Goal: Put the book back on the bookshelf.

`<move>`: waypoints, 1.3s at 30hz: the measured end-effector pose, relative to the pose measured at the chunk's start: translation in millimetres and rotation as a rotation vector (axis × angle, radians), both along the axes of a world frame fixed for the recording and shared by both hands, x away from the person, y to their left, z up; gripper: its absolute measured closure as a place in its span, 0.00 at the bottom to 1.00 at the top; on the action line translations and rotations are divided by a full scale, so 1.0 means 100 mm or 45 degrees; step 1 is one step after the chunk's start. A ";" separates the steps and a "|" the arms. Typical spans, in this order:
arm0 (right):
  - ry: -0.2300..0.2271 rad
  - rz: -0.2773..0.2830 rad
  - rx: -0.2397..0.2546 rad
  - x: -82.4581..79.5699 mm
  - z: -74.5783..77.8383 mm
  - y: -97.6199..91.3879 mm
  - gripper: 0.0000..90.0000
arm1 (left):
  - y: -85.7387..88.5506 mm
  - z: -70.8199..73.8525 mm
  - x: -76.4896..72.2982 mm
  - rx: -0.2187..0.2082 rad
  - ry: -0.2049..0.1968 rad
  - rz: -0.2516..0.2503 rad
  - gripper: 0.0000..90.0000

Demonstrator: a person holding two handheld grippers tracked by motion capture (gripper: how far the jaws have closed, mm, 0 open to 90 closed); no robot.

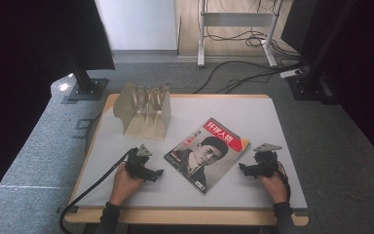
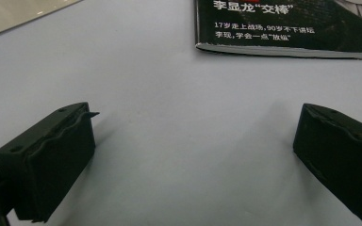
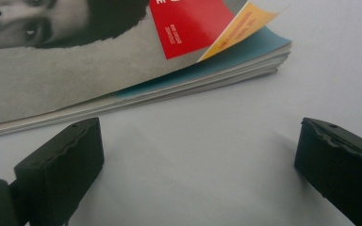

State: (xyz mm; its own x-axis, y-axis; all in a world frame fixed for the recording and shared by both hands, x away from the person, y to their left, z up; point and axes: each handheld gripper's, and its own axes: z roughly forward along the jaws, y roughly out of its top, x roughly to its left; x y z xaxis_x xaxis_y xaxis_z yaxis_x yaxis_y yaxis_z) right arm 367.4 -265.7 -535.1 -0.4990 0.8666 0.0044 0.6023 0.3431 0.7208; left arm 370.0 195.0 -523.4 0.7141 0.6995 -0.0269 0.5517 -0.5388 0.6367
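Hands: the person's forearms come in from the near edge, each hand wrapped around a tool so the jaws point inward across the tabletop (image 1: 272, 117), toward the magazine between them.
Left tool (image 1: 157, 172): rests low on the tabletop just beside the magazine's near left edge, jaws spread wide with nothing between them; in the left gripper view bare surface lies between the two black jaws, and the spine edge sits ahead, apart from them.
Right tool (image 1: 243, 168): lies level near the magazine's right edge, jaws also spread and empty; its own view looks along the surface at the page block, a likely line for sliding a jaw under the cover.
Magazine (image 1: 207, 153): lies flat, cover up, turned at an angle in the middle of the tabletop, touching neither tool; its far right corner curls up a little, showing yellow and blue leaves beneath, which offers a place to catch it.
Rack (image 1: 143, 111): a beige slotted stand at the back left, well apart from the magazine, slots facing up; a probable place for standing it upright.
Step in hand: an approach from both sides, no grip made yet.
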 end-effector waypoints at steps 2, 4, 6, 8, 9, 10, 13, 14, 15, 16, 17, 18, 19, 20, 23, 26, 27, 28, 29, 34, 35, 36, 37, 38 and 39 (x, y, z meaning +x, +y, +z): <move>0.000 0.016 0.007 0.00 0.01 0.01 0.04 | -0.01 0.04 0.00 0.012 -0.023 -0.002 0.00; -0.010 0.033 0.020 0.01 0.04 0.03 0.04 | -0.02 0.08 0.00 -0.005 -0.034 -0.012 0.00; -0.017 0.036 0.019 0.02 0.06 0.04 0.04 | -0.05 0.12 0.00 -0.022 -0.037 -0.027 0.00; -0.024 0.047 0.023 0.02 0.09 0.05 0.02 | -0.07 0.15 0.01 -0.029 -0.023 -0.044 0.00; -0.032 0.051 0.025 0.03 0.11 0.05 0.02 | -0.09 0.16 0.01 -0.026 -0.010 -0.058 0.00; -0.038 0.058 0.024 0.03 0.13 0.06 0.02 | -0.10 0.17 0.02 -0.030 -0.013 -0.065 0.00; -0.036 0.084 0.019 0.05 0.17 0.08 0.00 | -0.15 0.20 0.04 -0.019 -0.021 -0.094 0.00; -0.029 0.104 0.008 0.08 0.19 0.11 0.00 | -0.17 0.21 0.05 -0.011 -0.025 -0.103 0.00; -0.029 0.104 0.008 0.08 0.19 0.11 0.00 | -0.20 0.22 0.06 -0.010 -0.038 -0.109 0.00; -0.030 0.113 -0.002 0.09 0.20 0.12 0.00 | -0.22 0.24 0.07 -0.005 -0.042 -0.119 0.00; -0.033 0.120 -0.004 0.11 0.21 0.14 0.00 | -0.25 0.26 0.09 0.005 -0.045 -0.122 0.00; -0.034 0.134 -0.008 0.14 0.24 0.17 0.00 | -0.27 0.27 0.11 0.007 -0.050 -0.126 0.01; -0.039 0.143 -0.014 0.16 0.26 0.19 0.00 | -0.33 0.31 0.15 0.007 -0.037 -0.150 0.01; -0.039 0.143 -0.014 0.16 0.26 0.19 0.00 | -0.33 0.31 0.15 0.007 -0.037 -0.150 0.02; -0.044 0.166 -0.027 0.22 0.30 0.24 0.00 | -0.40 0.36 0.24 0.018 -0.017 -0.195 0.02; -0.049 0.190 -0.036 0.29 0.32 0.27 0.00 | -0.48 0.40 0.31 0.028 -0.028 -0.215 0.01; -0.050 0.203 -0.049 0.34 0.33 0.30 0.00 | -0.54 0.41 0.38 0.018 -0.021 -0.231 0.01; -0.050 0.203 -0.049 0.34 0.33 0.30 0.00 | -0.54 0.41 0.38 0.018 -0.021 -0.231 0.01; -0.051 0.208 -0.053 0.37 0.34 0.32 0.00 | -0.56 0.41 0.41 0.014 -0.021 -0.237 0.01; -0.052 0.223 -0.063 0.53 0.35 0.34 0.00 | -0.71 0.39 0.53 0.021 -0.019 -0.256 0.01; -0.042 0.216 -0.067 0.60 0.35 0.34 0.00 | -0.76 0.37 0.58 0.033 -0.030 -0.257 0.01; -0.042 0.216 -0.067 0.60 0.35 0.34 0.00 | -0.76 0.37 0.58 0.033 -0.030 -0.257 0.01; -0.039 0.218 -0.068 0.64 0.34 0.33 0.00 | -0.78 0.36 0.60 0.024 -0.025 -0.257 0.01; -0.035 0.218 -0.070 0.68 0.33 0.33 0.00 | -0.80 0.35 0.63 0.020 -0.019 -0.259 0.01; -0.024 0.217 -0.070 0.72 0.32 0.32 0.00 | -0.82 0.32 0.65 0.019 -0.020 -0.257 0.01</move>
State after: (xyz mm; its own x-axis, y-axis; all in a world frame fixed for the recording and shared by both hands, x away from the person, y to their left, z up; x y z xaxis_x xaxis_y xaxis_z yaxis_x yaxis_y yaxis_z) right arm 439.2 -233.8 -503.1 -0.6380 0.7683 -0.0518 0.5186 0.4784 0.7087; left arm 435.2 113.2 -491.0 0.8400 0.5426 -0.0054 0.4218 -0.6467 0.6355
